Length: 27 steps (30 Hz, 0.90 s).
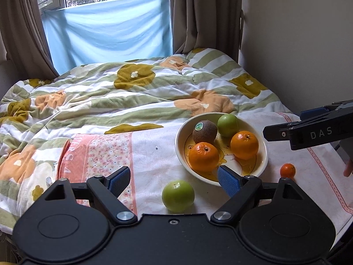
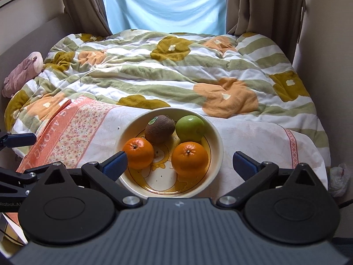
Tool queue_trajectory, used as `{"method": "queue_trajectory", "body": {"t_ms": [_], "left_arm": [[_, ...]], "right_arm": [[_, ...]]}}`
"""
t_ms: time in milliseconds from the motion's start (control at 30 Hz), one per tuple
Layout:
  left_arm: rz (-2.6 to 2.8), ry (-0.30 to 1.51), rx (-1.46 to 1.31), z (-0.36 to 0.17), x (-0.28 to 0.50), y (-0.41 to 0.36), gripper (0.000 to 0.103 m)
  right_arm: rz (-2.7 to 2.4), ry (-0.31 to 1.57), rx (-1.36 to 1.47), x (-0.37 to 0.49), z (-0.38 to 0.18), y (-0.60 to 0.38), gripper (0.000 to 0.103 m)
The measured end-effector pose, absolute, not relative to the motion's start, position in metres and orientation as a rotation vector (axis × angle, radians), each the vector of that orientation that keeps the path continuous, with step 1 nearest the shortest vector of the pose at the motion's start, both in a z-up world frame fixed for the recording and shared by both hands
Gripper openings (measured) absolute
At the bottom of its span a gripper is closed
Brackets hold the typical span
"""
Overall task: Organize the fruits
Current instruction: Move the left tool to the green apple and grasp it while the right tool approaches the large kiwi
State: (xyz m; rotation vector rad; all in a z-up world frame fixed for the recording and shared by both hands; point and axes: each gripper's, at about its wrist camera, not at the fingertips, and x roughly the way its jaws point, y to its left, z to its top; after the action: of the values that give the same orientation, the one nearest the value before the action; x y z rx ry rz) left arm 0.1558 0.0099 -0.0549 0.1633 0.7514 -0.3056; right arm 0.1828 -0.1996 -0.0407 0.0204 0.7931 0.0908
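A cream bowl [image 1: 263,154] with a yellow cartoon print sits on a white and pink cloth on the bed. It holds a kiwi [image 1: 204,131], a green apple [image 1: 228,125] and two oranges [image 1: 203,156] [image 1: 244,145]. A second green apple [image 1: 178,196] lies on the cloth in front of the bowl, between the fingers of my open left gripper [image 1: 174,182]. A small tangerine [image 1: 287,170] lies right of the bowl. My right gripper [image 2: 179,165] is open and empty above the bowl's [image 2: 217,137] near rim; it also shows in the left wrist view [image 1: 308,130].
A floral striped quilt [image 1: 132,97] covers the bed behind the cloth [image 1: 154,154]. Curtains and a window with blue fabric stand behind. A wall runs along the right side. A pink plush toy [image 2: 22,70] lies at the bed's far left.
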Motion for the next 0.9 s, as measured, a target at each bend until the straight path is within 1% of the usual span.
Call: {"method": "queue_trajectory", "body": {"t_ms": [167, 367, 467, 600, 767, 900], "left_arm": [[-0.380, 0.748, 0.211, -0.054, 0.144, 0.027, 0.089], [-0.456, 0.748, 0.250, -0.065, 0.139, 0.040, 0.089], [-0.476, 0.749, 0.290, -0.075, 0.140, 0.043, 0.089], [-0.491, 0.780, 0.275, -0.086, 0.151, 0.053, 0.089], [-0.521, 0.806, 0.289, -0.102, 0.165, 0.049, 0.089], [-0.543, 0.829, 0.284, -0.115, 0.175, 0.040, 0.089]], "right_arm": [[-0.011, 0.775, 0.095, 0.145, -0.033, -0.182, 0.103], [-0.135, 0.775, 0.140, 0.108, -0.041, -0.158, 0.103], [-0.187, 0.800, 0.210, 0.095, -0.053, -0.152, 0.103], [-0.229, 0.851, 0.263, 0.087, -0.074, -0.143, 0.103], [-0.269, 0.887, 0.273, 0.083, -0.100, -0.134, 0.103], [-0.281, 0.893, 0.224, 0.088, -0.117, -0.129, 0.103]]}}
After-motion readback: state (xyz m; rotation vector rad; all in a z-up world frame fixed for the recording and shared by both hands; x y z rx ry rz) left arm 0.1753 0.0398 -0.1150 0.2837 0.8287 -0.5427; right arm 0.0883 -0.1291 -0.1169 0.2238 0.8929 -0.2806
